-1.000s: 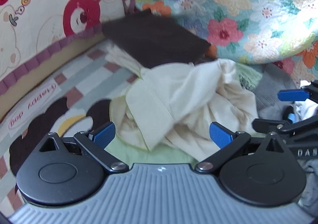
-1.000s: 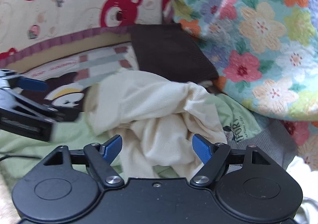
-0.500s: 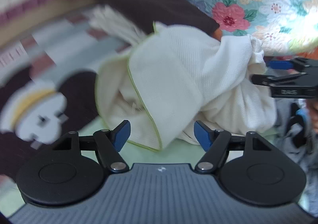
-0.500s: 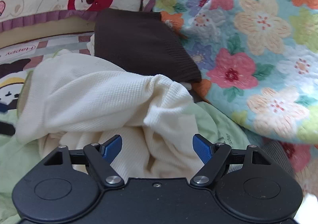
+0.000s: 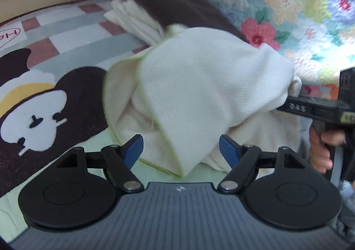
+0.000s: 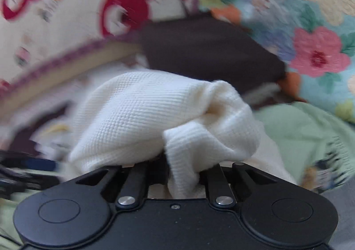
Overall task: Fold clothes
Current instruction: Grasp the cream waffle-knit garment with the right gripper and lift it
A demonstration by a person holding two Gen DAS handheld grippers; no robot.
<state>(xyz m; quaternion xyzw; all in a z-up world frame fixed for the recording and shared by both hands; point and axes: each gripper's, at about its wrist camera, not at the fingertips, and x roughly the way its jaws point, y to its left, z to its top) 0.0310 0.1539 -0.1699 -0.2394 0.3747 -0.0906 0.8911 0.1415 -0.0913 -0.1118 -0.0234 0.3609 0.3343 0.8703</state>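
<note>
A crumpled cream waffle-knit garment (image 5: 199,86) with a thin green edge lies heaped on the bed. My left gripper (image 5: 180,151) hovers low over its near fold. Its jaws are opening, and a hanging flap sits between the blue pads (image 5: 133,150) without being pressed. In the right wrist view the same cream garment (image 6: 144,121) is bunched into my right gripper (image 6: 177,170). Those jaws are closing on a fold, and the cloth hides the fingertips. A hand (image 5: 319,150) holds the right gripper's handle at the garment's right side.
A folded dark brown garment (image 5: 173,4) lies behind the heap on folded white cloth (image 5: 133,17). A light green garment (image 6: 299,130) is spread underneath. A floral quilt (image 5: 288,6) rises at the right, a bear-print pillow (image 6: 77,6) at the back, and a cartoon-print sheet (image 5: 44,99) at the left.
Both grippers have sunk closer to the cream garment. The right jaws went from wide apart to drawn in on a bunch of it. The left jaws narrowed.
</note>
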